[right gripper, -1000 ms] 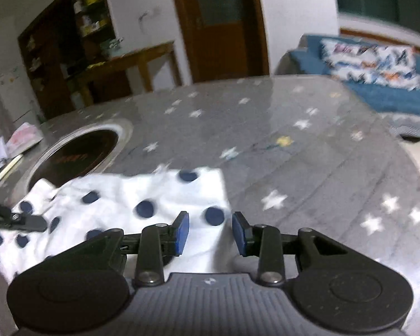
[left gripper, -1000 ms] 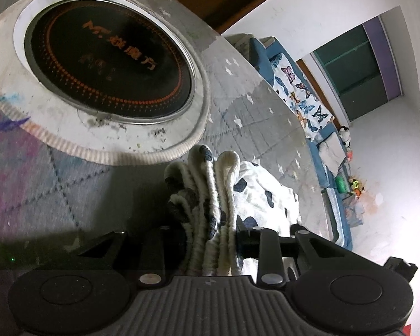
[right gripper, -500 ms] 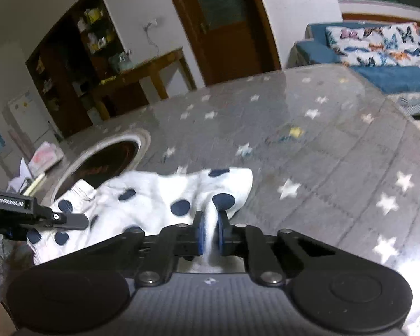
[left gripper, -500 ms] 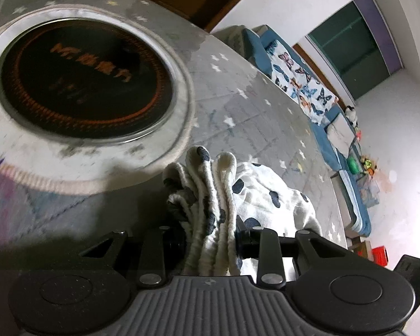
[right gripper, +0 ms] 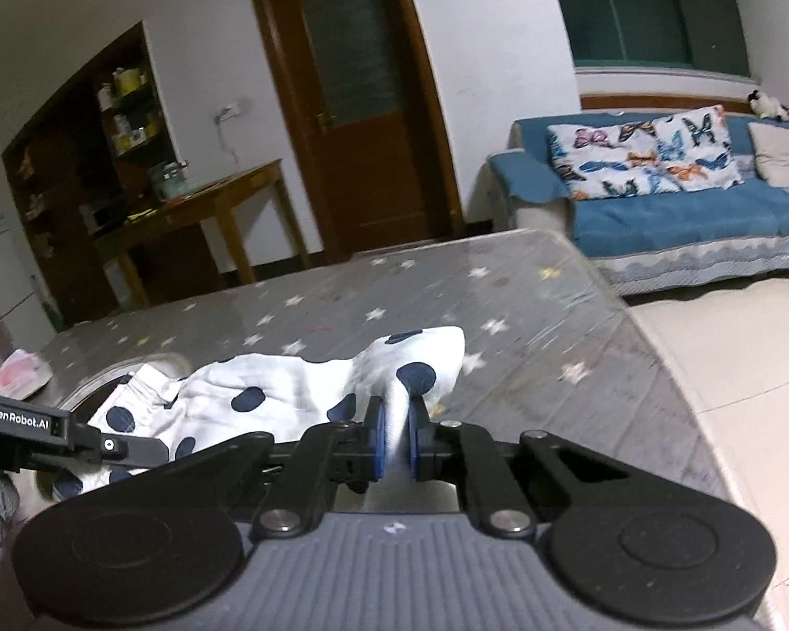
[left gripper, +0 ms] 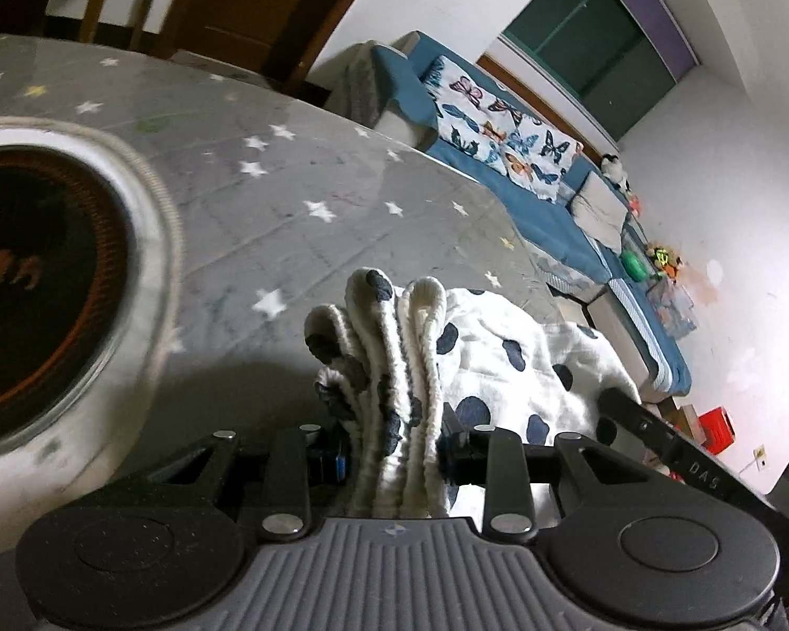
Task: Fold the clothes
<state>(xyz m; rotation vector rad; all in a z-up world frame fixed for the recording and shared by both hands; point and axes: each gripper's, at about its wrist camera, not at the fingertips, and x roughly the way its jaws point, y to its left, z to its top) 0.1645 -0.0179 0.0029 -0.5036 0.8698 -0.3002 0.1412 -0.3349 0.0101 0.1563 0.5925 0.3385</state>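
The garment (right gripper: 268, 394) is white cloth with dark blue polka dots and a ribbed white edge (left gripper: 394, 368). That edge is bunched into thick upright folds at one end, the other end is pinched into a thin ridge, and the cloth between sags loosely over the star-patterned surface (right gripper: 526, 315).

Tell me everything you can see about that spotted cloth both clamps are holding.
The spotted cloth is a white, soft-looking garment with dark blue dots. Its ribbed, gathered edge is bunched into thick folds inside the shut left gripper. The right gripper pinches a thin fold at the other end. Between them it sags, crumpled, over the star-patterned grey table.
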